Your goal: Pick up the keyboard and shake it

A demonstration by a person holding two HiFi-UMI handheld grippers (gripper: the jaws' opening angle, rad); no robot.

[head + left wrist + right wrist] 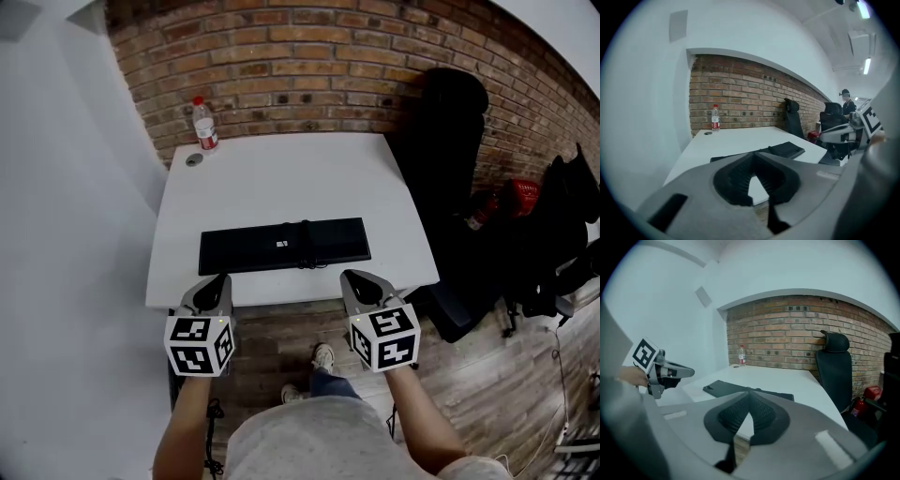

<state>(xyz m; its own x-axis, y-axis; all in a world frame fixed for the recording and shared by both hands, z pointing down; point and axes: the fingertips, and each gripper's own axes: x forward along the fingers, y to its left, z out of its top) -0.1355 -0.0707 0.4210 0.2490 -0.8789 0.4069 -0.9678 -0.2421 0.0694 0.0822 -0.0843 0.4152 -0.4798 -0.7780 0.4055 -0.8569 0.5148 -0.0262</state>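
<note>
A flat black keyboard (284,246) lies on the white table (281,178), near its front edge; it also shows beyond the jaws in the left gripper view as the keyboard (786,149) and in the right gripper view as the keyboard (726,388). My left gripper (223,279) hovers in front of the table edge, short of the keyboard's left end, jaws shut with nothing between them. My right gripper (350,277) hovers before the keyboard's right end, also shut and empty. Neither touches the keyboard.
A plastic water bottle (203,124) and a small round cap (194,160) sit at the table's far left corner by the brick wall. A black office chair (450,141) stands right of the table, with bags (553,234) and a red item (525,192) on the wooden floor.
</note>
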